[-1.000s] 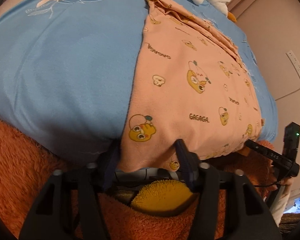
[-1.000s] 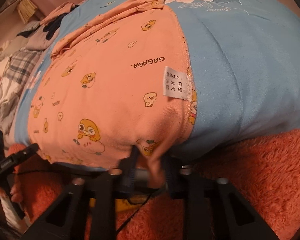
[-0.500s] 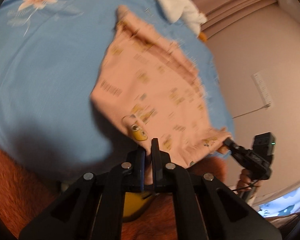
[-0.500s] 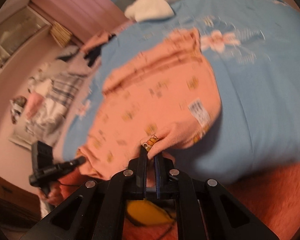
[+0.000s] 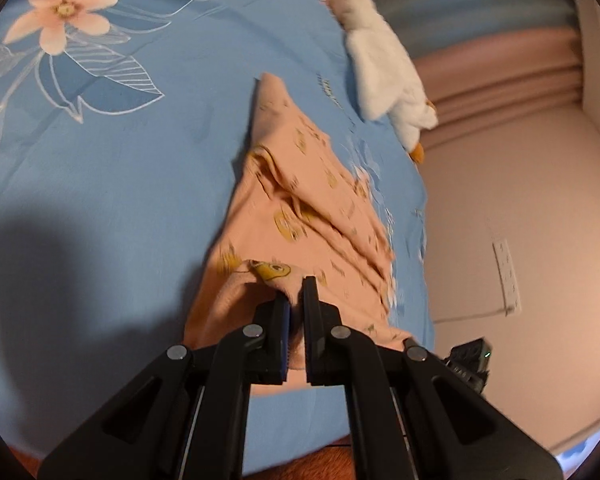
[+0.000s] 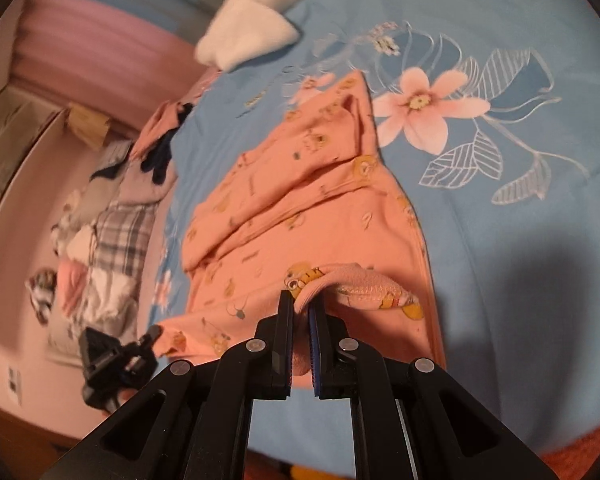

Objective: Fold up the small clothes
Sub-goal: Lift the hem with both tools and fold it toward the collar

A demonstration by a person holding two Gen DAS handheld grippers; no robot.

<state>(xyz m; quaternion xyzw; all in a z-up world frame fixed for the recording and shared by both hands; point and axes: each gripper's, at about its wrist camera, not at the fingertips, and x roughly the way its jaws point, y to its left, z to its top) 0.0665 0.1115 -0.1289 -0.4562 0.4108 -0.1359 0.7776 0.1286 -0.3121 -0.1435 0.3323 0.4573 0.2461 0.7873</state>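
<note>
A small peach garment (image 5: 300, 216) printed with yellow cartoon ducks lies on a blue flowered bedsheet (image 5: 120, 184); it also shows in the right wrist view (image 6: 300, 216). My left gripper (image 5: 296, 292) is shut on one near hem corner and holds it lifted above the bed. My right gripper (image 6: 300, 300) is shut on the other near hem corner, with the hem edge curling over to the right. The far part of the garment is bunched in folds. Each gripper shows at the edge of the other's view: the right one (image 5: 468, 360), the left one (image 6: 112, 356).
A white plush toy (image 5: 388, 80) lies at the head of the bed. A pile of other clothes (image 6: 112, 216), plaid and pink, lies along the bed's left side. A wall with a power strip (image 5: 508, 272) is on the right. Orange fleece (image 6: 580, 452) borders the near edge.
Both grippers shut on the near hem corners, then lifted and carried them away from the bed edge towards the garment's far end. The garment has gone from flat to raised and bunched.
</note>
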